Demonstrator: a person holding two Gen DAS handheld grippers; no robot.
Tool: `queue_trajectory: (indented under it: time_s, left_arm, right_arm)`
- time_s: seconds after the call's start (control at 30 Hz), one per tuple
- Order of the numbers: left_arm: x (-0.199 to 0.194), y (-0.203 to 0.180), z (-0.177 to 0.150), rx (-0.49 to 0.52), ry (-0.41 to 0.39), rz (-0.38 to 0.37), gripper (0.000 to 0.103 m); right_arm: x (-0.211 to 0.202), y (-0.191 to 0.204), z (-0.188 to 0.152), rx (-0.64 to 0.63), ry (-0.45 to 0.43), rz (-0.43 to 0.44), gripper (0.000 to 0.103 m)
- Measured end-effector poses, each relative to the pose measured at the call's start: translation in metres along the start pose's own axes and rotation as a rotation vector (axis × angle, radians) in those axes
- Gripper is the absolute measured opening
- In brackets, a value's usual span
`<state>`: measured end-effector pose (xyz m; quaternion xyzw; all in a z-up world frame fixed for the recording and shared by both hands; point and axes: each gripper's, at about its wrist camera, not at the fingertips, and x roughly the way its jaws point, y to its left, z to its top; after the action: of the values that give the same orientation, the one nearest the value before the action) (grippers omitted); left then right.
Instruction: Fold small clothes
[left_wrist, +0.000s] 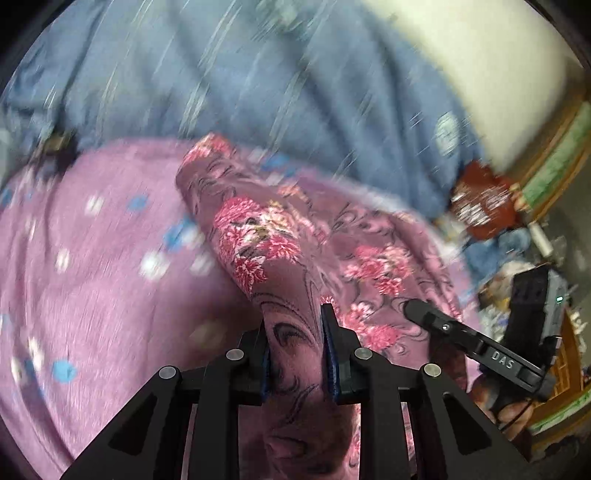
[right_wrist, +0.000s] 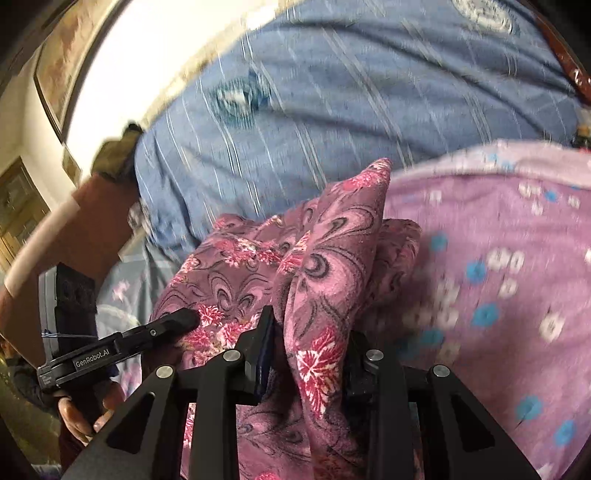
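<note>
A small maroon garment with pink flowers (left_wrist: 273, 236) is bunched and lifted over a lilac dotted blanket (left_wrist: 96, 266). My left gripper (left_wrist: 293, 332) is shut on a fold of the garment. The right gripper also shows in this view (left_wrist: 417, 310), its tip against the cloth. In the right wrist view, my right gripper (right_wrist: 310, 332) is shut on another fold of the same garment (right_wrist: 325, 258), which drapes over its right finger. The left gripper's tip (right_wrist: 184, 319) rests on the cloth at left. Both views are motion blurred.
A blue striped bedsheet (right_wrist: 351, 103) lies behind the lilac blanket (right_wrist: 498, 295). A red printed item (left_wrist: 480, 203) and clutter sit at the bed's right edge. A wall and a picture frame (right_wrist: 55, 74) are at the far left.
</note>
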<state>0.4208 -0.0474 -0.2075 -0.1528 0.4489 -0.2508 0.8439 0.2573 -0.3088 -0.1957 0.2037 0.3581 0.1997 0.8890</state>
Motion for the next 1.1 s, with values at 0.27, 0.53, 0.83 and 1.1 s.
queue_trajectory:
  time_s: [0.27,0.53,0.83,1.1]
  left_arm:
    - [0.009,0.041,-0.002,-0.13,0.091,0.03,0.056]
    - [-0.05,0.012,0.002,-0.039,-0.143,0.081,0.056]
    - [0.016,0.0,0.019,-0.006,-0.021,0.197,0.06]
    - [0.006,-0.013,0.015,0.054,-0.013,0.281,0.059]
  right_arm:
    - [0.057,-0.024,-0.029,0.037,0.207,-0.085,0.047]
    - [0.015,-0.024,0.001,0.012,0.037,-0.205,0.054]
    - [0.063,-0.017,0.024,0.021,0.074,-0.203,0.028]
    - [0.085,-0.032,0.023,0.041,0.13,-0.258,0.032]
